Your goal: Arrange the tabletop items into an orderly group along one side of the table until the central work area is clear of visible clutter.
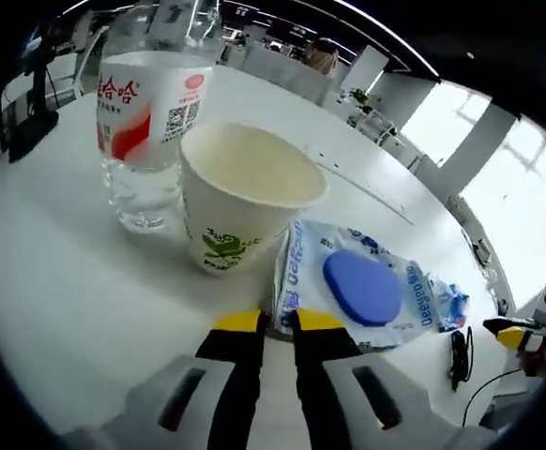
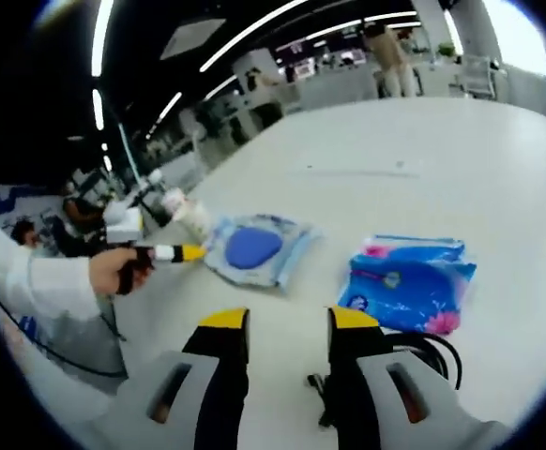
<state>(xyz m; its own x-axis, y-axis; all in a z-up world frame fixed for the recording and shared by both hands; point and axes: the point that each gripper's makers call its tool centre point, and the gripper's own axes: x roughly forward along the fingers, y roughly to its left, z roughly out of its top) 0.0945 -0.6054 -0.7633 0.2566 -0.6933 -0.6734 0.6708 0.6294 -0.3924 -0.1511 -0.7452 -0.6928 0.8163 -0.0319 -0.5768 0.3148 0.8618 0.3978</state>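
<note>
White and round-edged, the table point(image 1: 76, 281) sits in an open office with strip lights overhead. Seen from the left gripper view, the left hand-held gripper point(image 1: 280, 322) has its yellow-tipped jaws nearly together at the near edge of a clear packet with a blue oval pad point(image 1: 362, 286) — whether they pinch the packet's edge I cannot tell. At 11 o'clock from the jaws stands a paper cup point(image 1: 240, 202), and just behind it, at 10 o'clock, a water bottle point(image 1: 146, 122) with a red and white label, the 2 close together. In the right gripper view, the right hand-held gripper point(image 2: 287, 321) hovers with jaws apart and nothing between them. A blue wipes pack point(image 2: 409, 281) lies at 1 o'clock, a black cable point(image 2: 423, 352) beside the right jaw.
</note>
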